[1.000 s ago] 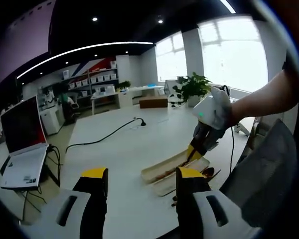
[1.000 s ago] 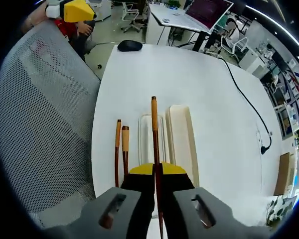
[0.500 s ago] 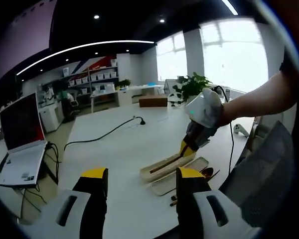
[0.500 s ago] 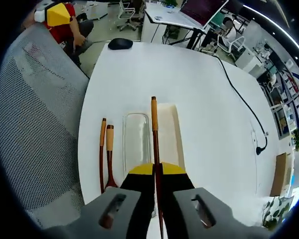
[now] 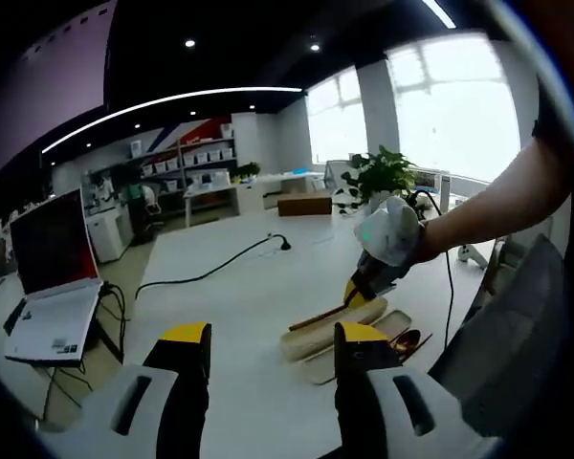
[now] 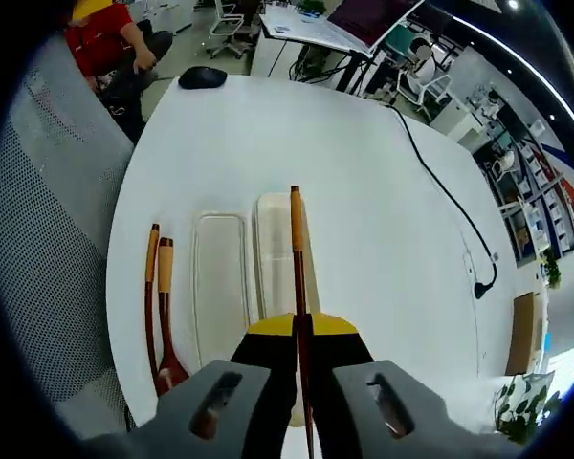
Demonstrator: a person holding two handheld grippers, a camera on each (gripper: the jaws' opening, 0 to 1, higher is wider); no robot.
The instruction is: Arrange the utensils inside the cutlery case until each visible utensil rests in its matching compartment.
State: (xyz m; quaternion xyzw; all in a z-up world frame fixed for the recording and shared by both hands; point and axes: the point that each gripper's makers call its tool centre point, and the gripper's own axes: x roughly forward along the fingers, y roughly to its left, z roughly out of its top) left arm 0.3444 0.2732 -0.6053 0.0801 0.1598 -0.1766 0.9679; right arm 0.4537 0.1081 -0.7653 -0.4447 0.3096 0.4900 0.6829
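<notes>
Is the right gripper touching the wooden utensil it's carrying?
Touching. The right gripper view shows the right gripper with its yellow-tipped fingers closed on the wooden utensil.

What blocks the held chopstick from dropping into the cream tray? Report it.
Nothing visible. The right hand-held gripper holds the chopstick over the cream tray, whose bare length shows nothing inside. The spoon lies off to the side on the table.

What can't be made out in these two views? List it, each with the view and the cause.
- Right gripper view: the head end of the held utensil is hidden between the right gripper's shut jaws.
- Right gripper view: the near end of the case is covered by the jaws.
- Right gripper view: the thinner utensil beside the spoon is too slim to identify.
- Left gripper view: the case's compartments are too small and foreshortened; the left gripper covers its near part.
</notes>
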